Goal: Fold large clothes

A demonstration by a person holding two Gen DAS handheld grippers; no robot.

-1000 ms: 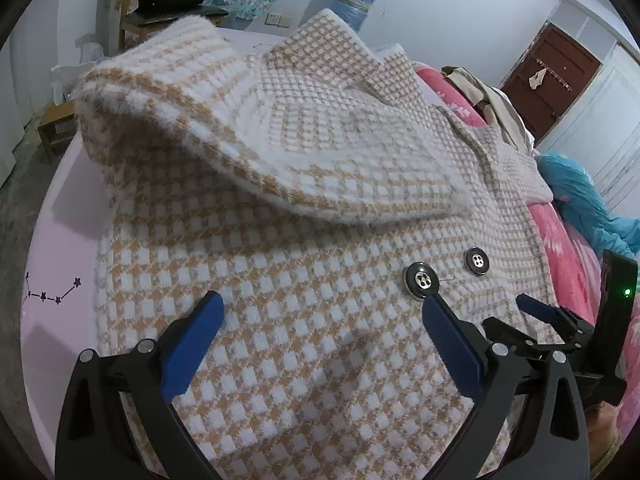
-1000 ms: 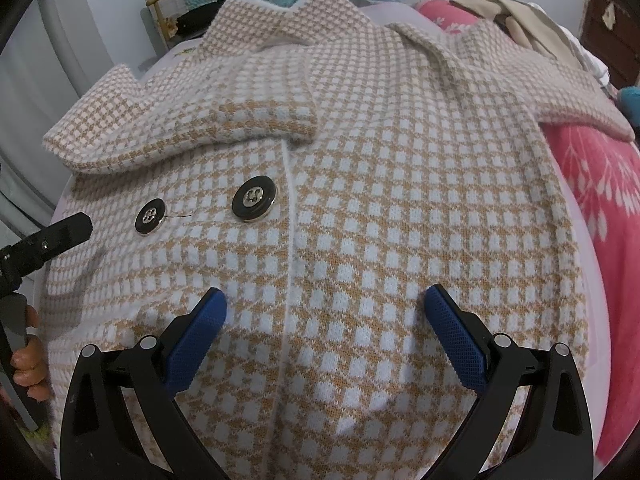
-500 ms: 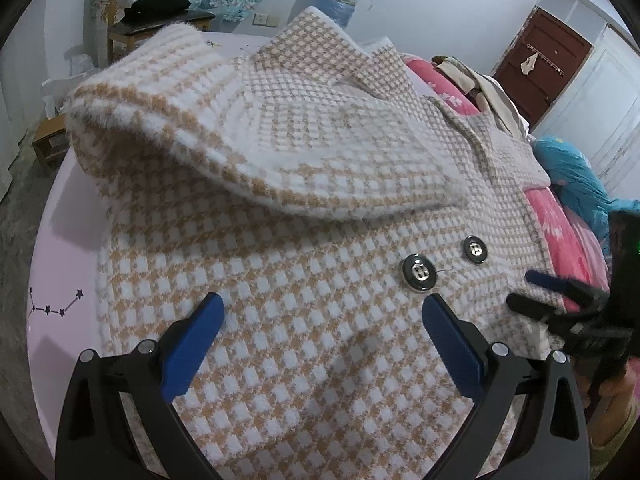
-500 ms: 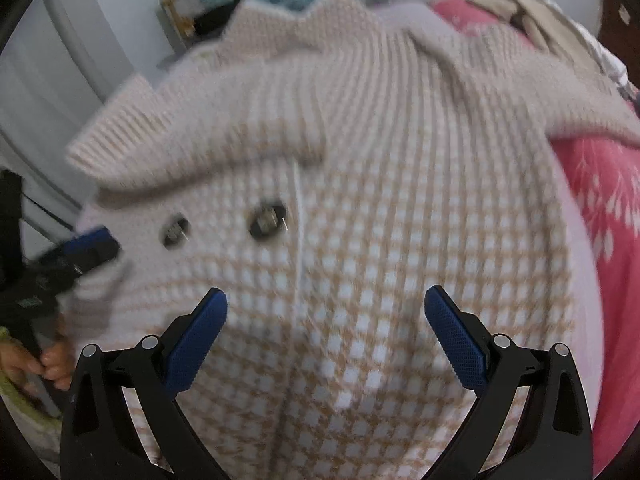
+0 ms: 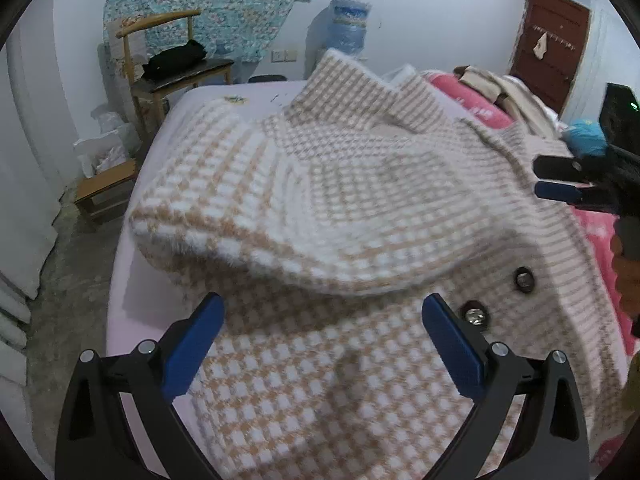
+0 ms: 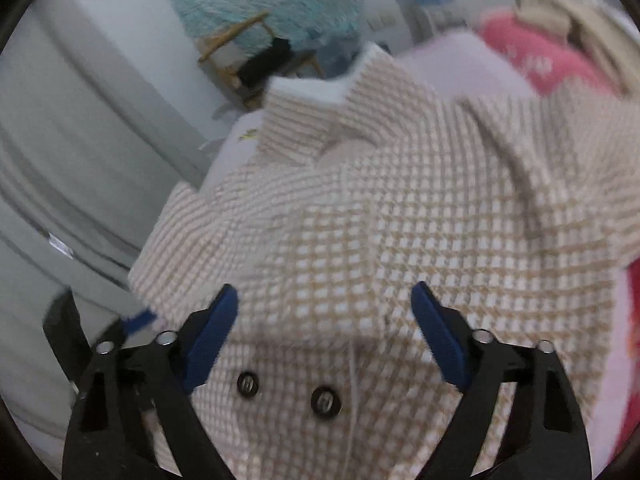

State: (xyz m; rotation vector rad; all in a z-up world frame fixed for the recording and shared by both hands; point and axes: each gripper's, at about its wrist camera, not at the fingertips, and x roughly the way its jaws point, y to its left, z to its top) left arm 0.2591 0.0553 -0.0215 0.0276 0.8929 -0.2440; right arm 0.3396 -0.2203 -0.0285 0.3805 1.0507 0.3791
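A large beige-and-white houndstooth coat [image 5: 360, 184] lies front up on a pink bed [image 5: 132, 280], collar toward the far wall. One sleeve [image 5: 304, 240] is folded across its chest. Two dark buttons [image 5: 524, 280] sit near the front edge. My left gripper [image 5: 322, 304] hangs open over the lower left part of the coat, with nothing between its pads. My right gripper [image 6: 324, 292] hovers above the coat's chest, just past the buttons [image 6: 248, 383]. Its jaws are closing, and the pads press on nothing. It also shows at the right edge as the right gripper [image 5: 556, 179].
A wooden chair [image 5: 160, 40] with a black bag stands beyond the bed's far left corner, and a low stool [image 5: 108, 188] is on the floor beside it. A red quilt [image 5: 480, 108] with piled clothes lies to the right. A water bottle [image 5: 348, 28] stands by the wall.
My right gripper has moved up along the coat toward the collar, so the buttons now lie below its fingers, and its jaws have narrowed. The left view has tilted upward.
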